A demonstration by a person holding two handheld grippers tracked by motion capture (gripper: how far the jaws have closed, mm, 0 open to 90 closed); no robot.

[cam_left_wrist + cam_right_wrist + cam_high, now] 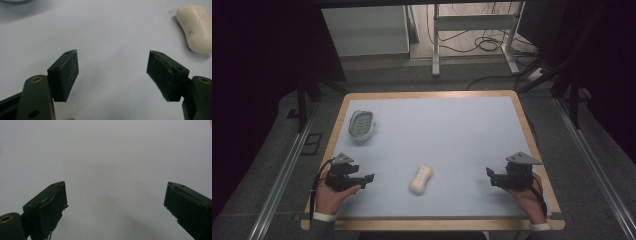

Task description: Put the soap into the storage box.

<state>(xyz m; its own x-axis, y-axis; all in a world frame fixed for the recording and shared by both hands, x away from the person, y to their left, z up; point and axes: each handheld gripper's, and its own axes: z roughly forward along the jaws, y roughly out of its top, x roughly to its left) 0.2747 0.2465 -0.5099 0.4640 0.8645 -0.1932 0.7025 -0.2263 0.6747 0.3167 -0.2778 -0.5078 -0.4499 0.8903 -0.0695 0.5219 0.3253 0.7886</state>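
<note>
Both grippers, left (368, 178) and right (490, 173), rest near the table's (452, 130) front edge, jaws apart and empty. The soap (421, 179) lies untouched between them, the dish (361, 124) well apart; seemingly nothing is begun.

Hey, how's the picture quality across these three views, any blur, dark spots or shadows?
High view: dim, dark at the edges, the soap bar slightly soft. Left gripper view: open jaws sharp, the soap bar fairly clear with a shadow beside it, the table evenly lit. Right gripper view: jaws in focus, the table a plain grey with faint shadow near the bottom.
</note>
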